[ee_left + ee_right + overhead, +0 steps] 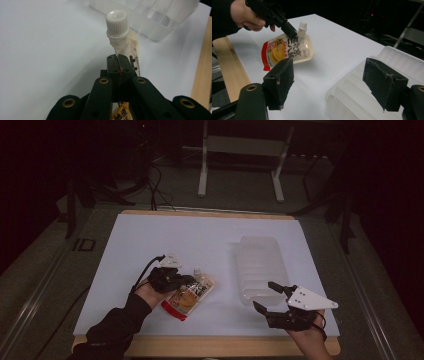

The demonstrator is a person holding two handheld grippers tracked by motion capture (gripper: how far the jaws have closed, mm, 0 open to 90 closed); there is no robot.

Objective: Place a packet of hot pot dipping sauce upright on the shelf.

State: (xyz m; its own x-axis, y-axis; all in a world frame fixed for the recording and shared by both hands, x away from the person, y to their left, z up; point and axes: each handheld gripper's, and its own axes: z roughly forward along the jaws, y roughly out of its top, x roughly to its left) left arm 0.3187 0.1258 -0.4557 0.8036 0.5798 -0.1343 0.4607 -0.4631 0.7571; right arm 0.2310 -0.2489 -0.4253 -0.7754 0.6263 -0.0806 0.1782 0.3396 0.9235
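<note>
because the left gripper (186, 281) pinches only the thin film below the white cap of the cream-and-red spouted drink pouch (189, 296) on the white table (150, 245), slippage or tearing is likely; the right gripper (266, 297) stands open by the clear ribbed plastic tray (260, 265).

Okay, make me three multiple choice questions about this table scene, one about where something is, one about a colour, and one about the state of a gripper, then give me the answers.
1. Where is the clear plastic tray relative to the pouch?
A. To its right
B. To its left
C. Under it

2. What colour is the pouch's screw cap?
A. Red
B. White
C. Black

3. What state is the right gripper in?
A. Shut on the tray
B. Shut on the pouch
C. Open, holding nothing

Answers:
1. A, the high view shows the tray right of the pouch, apart from it.
2. B, the left gripper view shows a ribbed white cap.
3. C, its jaws stand wide apart near the tray's corner, while the left gripper pinches the pouch below its spout.
</note>
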